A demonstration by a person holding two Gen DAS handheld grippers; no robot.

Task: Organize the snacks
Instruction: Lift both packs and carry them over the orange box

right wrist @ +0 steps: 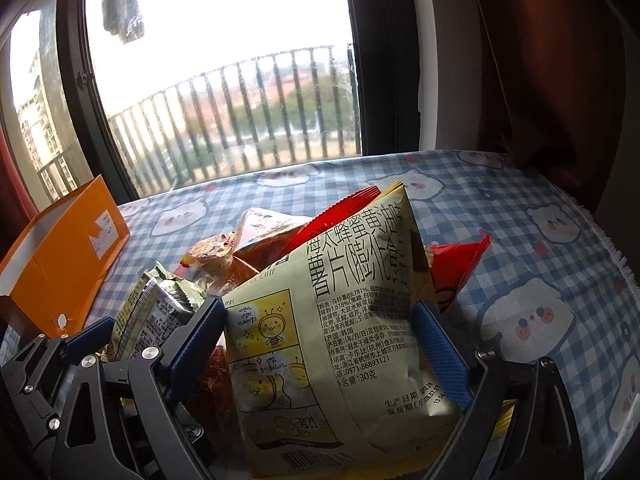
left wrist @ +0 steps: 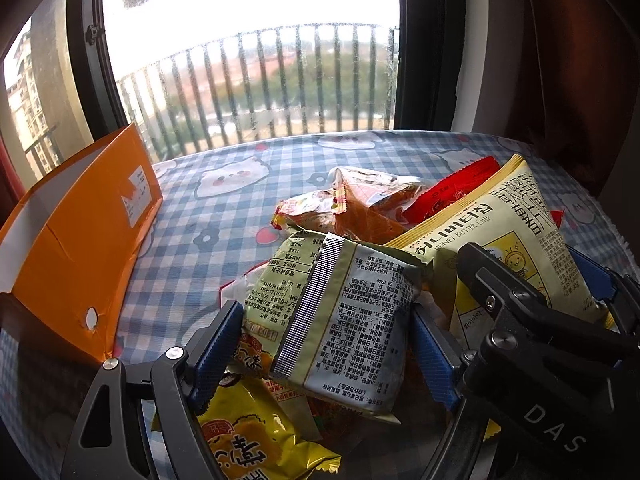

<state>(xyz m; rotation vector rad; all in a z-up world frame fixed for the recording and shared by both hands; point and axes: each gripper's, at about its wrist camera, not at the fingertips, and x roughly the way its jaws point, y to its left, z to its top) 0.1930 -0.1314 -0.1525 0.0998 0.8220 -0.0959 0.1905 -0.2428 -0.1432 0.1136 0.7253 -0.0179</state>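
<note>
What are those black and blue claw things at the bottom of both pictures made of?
Each is a handheld gripper: the left gripper and right gripper have curved black arms with silver screws, tipped by blue ribbed pads. One body carries white letters "DAS". No cables or sleeves show.

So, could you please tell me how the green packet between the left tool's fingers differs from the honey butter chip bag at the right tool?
The green packet is smaller and olive-green with a ribbed silver seam; the honey butter chip bag is larger and pale yellow with bee cartoons. The packet sits in the left tool, the bag in the right tool. Both show their printed backs.
</note>
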